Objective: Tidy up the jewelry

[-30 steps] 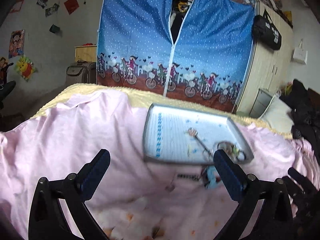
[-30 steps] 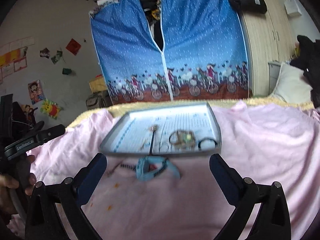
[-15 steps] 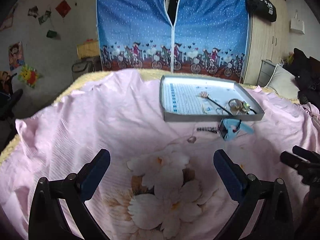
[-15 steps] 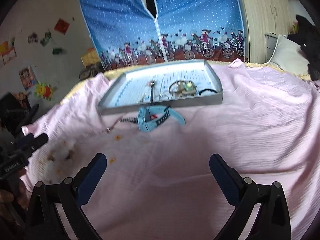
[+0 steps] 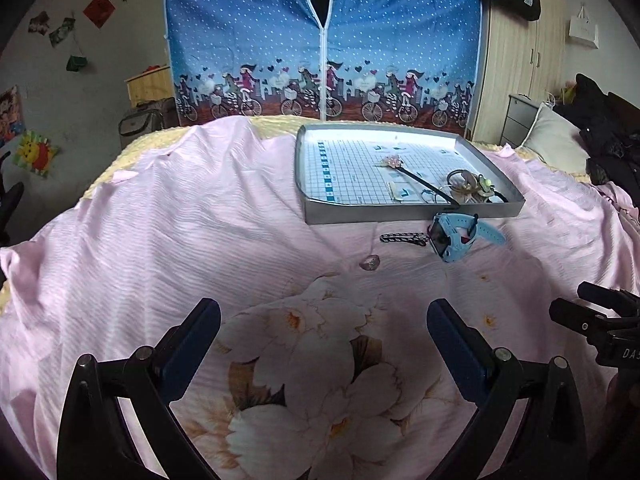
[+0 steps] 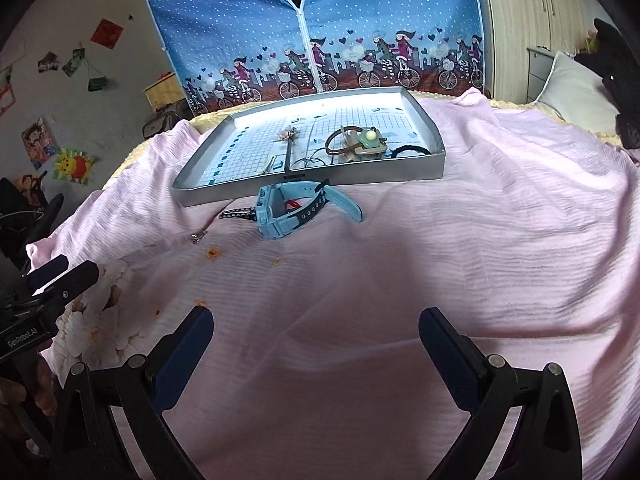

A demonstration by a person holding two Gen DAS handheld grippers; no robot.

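Observation:
A grey tray (image 5: 400,214) (image 6: 320,184) lies on the pink bedspread and holds a flower hairpin (image 5: 394,162) (image 6: 289,136), a brown hair tie with a green charm (image 5: 470,186) (image 6: 360,140) and a black hair band (image 6: 410,151). In front of the tray lie a light blue watch (image 5: 456,236) (image 6: 288,210), a dark beaded chain (image 5: 402,239) (image 6: 236,213) and a small ring (image 5: 370,262) (image 6: 197,237). My left gripper (image 5: 323,330) is open and empty, well short of these pieces. My right gripper (image 6: 316,334) is open and empty too, low over bare cloth.
The pink flowered bedspread (image 5: 200,220) covers a yellow blanket (image 5: 116,160). Behind stand a blue zip wardrobe (image 5: 320,40), a wooden cupboard (image 5: 520,64) and a pillow (image 5: 556,144) with dark clothes at right. The other gripper shows at each view's edge (image 5: 600,320) (image 6: 44,284).
Both grippers have pulled back from the tray toward the near side of the bed, so tray and jewelry look farther off. Both stay open and empty.

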